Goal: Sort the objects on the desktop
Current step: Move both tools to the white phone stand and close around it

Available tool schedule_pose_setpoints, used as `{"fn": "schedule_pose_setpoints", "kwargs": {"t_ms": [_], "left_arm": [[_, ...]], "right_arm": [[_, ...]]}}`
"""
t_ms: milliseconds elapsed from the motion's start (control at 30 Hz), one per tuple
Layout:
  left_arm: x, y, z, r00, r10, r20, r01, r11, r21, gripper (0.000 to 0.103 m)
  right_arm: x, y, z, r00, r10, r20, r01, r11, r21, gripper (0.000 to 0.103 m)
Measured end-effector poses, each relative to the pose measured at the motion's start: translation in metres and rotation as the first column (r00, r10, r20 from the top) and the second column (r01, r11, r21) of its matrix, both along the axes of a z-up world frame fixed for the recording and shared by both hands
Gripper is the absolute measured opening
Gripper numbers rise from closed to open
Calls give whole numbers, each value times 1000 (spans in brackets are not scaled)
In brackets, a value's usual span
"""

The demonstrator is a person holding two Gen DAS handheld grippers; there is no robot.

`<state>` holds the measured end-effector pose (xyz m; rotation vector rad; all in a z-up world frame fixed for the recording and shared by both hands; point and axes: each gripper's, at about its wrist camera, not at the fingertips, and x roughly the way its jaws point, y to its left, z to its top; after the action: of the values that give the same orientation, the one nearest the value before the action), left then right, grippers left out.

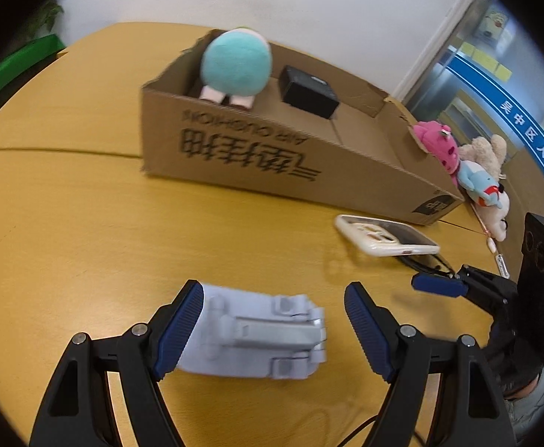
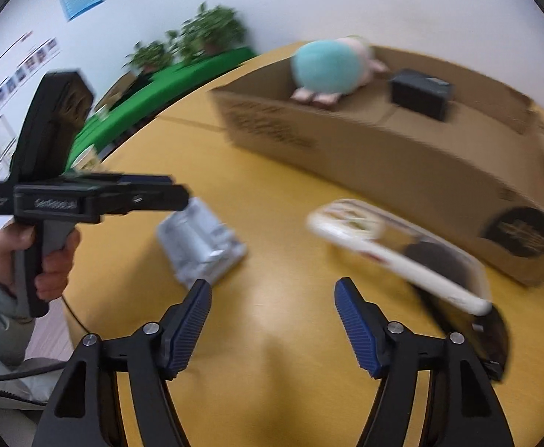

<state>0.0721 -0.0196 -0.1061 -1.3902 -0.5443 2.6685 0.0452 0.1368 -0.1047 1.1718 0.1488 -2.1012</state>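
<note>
- Plainly, the pale grey-lilac folded stand (image 1: 257, 335) is a flat, blocky thing with a raised metal-looking bar down its middle; it lies on the yellow wooden surface (image 1: 85, 231).
- The left gripper (image 1: 273, 326) has its fingers spread wide around the stand: the left finger (image 1: 182, 324) is touching or just beside the stand's left end, while the right finger stands clear of its other end.
- The right gripper (image 2: 273, 322) also has its fingers apart and holds nothing; in its view the stand (image 2: 201, 246) lies just ahead of its left finger (image 2: 193, 326), and bare surface shows between the fingers.
- A white-cased phone (image 1: 385, 236) lies flat near the front wall of the cardboard box (image 1: 272, 156), resting over black eyeglasses (image 1: 428, 262).
- Inside the box sit a teal round plush (image 1: 236, 63) at the left end and a small black box (image 1: 309, 91) near the middle.
- A pile of plush toys (image 1: 469, 164) lies beyond the box's right end.
- Open surface stretches to the left of the stand and in front of the box; the surface's curved edge runs behind the box.
</note>
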Motion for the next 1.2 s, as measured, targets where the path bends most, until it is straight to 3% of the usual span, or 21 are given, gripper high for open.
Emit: {"fn": "schedule_pose_setpoints", "kwargs": {"t_ms": [67,200,367,433,567,700,800,933,1033,1133,1200], "left_arm": [[4,-9,-4,1000,19,13,-18,1000,-17,78],[9,-25,-16,996,57,71,-54,998,-45,78],[13,-25,-28,994,-9,108,15,998,-53,78],[13,-24,-34,993,-18,114,24,998,-54,76],[12,-25,-37,995,-24,97,26,999,-18,68],[11,-23,-39,992,-70,102,66,997,39,49],[11,-14,-39,990,-84,113,84,996,3,41],[13,-12,-39,990,-81,115,81,997,8,40],[10,-12,-39,991,-64,118,62,998,23,37],[10,-9,-39,991,-60,120,57,998,23,36],[9,-7,-39,991,-58,120,56,998,19,36]], "right_arm": [[3,-21,-6,999,38,7,-38,999,1,87],[1,-62,-24,995,79,53,-80,997,23,87],[-1,-81,-31,1000,23,0,-23,996,80,87],[-2,-81,-39,1000,-2,1,1,992,124,80],[1,-78,-38,1000,10,1,-10,994,112,74],[-5,-68,-36,1000,3,17,-5,996,85,62],[-12,-56,-35,999,-29,28,27,996,82,57],[-20,-41,-33,994,-70,86,68,997,25,58],[-20,-41,-34,994,-66,89,65,998,15,65],[-19,-51,-34,995,-48,83,47,999,8,66],[-17,-60,-35,998,-38,58,36,999,28,55]]}}
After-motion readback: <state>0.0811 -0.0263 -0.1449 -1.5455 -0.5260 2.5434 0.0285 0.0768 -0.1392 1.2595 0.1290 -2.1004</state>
